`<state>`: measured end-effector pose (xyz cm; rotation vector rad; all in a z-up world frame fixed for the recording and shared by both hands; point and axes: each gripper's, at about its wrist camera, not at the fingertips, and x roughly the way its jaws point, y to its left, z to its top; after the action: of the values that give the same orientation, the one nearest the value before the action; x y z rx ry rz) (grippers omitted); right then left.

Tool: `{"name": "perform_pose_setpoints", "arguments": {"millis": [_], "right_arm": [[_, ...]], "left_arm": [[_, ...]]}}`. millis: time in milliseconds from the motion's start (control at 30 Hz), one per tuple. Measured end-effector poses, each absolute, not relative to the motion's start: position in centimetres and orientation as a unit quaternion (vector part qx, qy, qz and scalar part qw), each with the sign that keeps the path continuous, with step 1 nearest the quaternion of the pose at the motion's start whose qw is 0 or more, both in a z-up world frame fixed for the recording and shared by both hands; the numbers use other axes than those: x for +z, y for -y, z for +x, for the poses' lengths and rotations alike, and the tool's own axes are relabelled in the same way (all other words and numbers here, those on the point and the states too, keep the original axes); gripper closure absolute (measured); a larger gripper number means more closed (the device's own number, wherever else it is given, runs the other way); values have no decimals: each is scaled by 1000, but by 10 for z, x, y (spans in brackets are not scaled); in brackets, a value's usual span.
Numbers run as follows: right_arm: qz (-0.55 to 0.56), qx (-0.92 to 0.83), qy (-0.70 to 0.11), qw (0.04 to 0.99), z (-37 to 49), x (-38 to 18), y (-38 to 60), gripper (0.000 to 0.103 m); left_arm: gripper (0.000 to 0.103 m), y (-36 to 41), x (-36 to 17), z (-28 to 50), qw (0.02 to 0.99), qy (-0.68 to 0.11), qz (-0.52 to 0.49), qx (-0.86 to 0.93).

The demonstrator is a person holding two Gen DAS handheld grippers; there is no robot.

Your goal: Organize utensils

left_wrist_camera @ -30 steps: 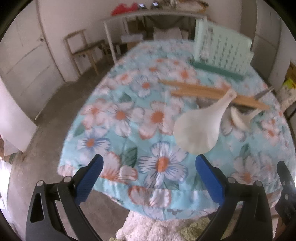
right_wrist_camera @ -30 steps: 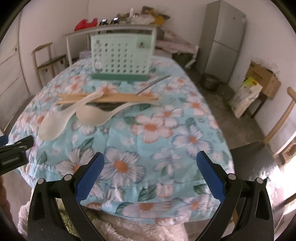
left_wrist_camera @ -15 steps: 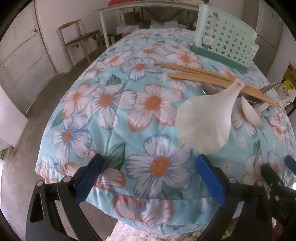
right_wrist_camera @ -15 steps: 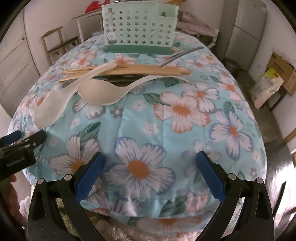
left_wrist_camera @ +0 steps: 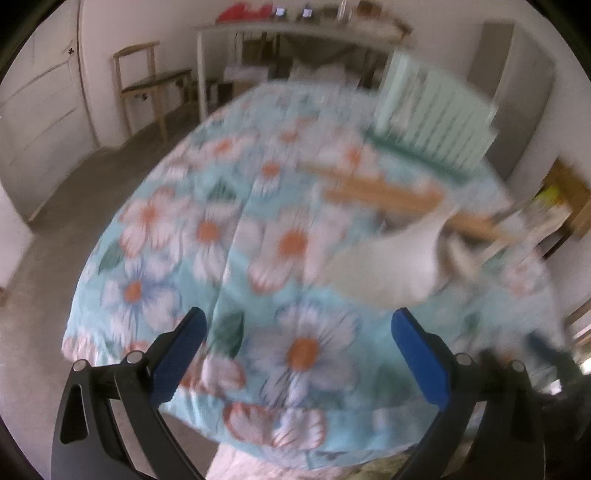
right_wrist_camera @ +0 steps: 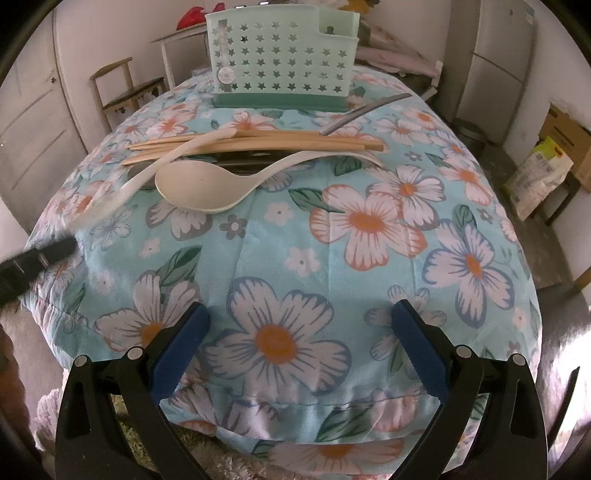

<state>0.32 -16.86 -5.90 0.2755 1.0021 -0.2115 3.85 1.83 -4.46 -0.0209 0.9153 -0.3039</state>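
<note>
A mint utensil basket (right_wrist_camera: 280,59) with star holes stands at the table's far side. In front of it lie wooden chopsticks (right_wrist_camera: 258,142), a metal utensil (right_wrist_camera: 365,112) and two cream plastic spoons: one bowl-up (right_wrist_camera: 199,188), another (right_wrist_camera: 122,188) to its left. My right gripper (right_wrist_camera: 300,345) hangs open over the near edge of the flowered cloth, holding nothing. The left wrist view is blurred; it shows a cream spoon (left_wrist_camera: 384,266), the chopsticks (left_wrist_camera: 388,195) and the basket (left_wrist_camera: 432,114). My left gripper (left_wrist_camera: 300,345) is open and empty short of the spoon.
The flowered blue tablecloth (right_wrist_camera: 369,229) covers a round table. A wooden chair (right_wrist_camera: 125,92) and a white side table (left_wrist_camera: 258,33) stand at the back left. A refrigerator (right_wrist_camera: 498,59) and cardboard boxes (right_wrist_camera: 565,136) are on the right. The left gripper's arm (right_wrist_camera: 33,258) shows at the left edge.
My right gripper has moved forward over the table; the spoons and basket look nearer. My left gripper has swung fast, blurring its view. Both stay open.
</note>
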Motion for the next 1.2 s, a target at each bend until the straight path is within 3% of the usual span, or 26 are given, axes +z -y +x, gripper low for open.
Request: {"name": "perform_pose_setpoints", "arguments": {"millis": [67, 233, 300, 467, 533, 800, 1133, 1200], "right_arm": [[131, -100, -477, 863, 3, -59, 169, 8], [131, -99, -475, 865, 3, -59, 169, 8], [130, -99, -474, 865, 3, -59, 168, 8], [130, -101, -473, 866, 4, -60, 168, 8], [130, -101, -472, 866, 4, -60, 168, 8], [132, -102, -471, 866, 5, -60, 168, 7], [126, -95, -472, 867, 0, -56, 169, 8], [108, -104, -448, 882, -5, -43, 166, 15]], "left_arm": [[7, -18, -37, 38, 886, -427, -24, -178], [29, -28, -42, 49, 847, -462, -113, -239], [42, -28, -47, 56, 825, -485, -144, -252], [56, -31, -63, 61, 777, -523, -222, -271], [59, -32, -66, 63, 772, -525, -237, -271], [92, -32, -76, 77, 774, -522, -257, -250], [101, -61, -33, 72, 822, -442, -241, -267], [101, -72, -18, 72, 836, -416, -238, -267]]}}
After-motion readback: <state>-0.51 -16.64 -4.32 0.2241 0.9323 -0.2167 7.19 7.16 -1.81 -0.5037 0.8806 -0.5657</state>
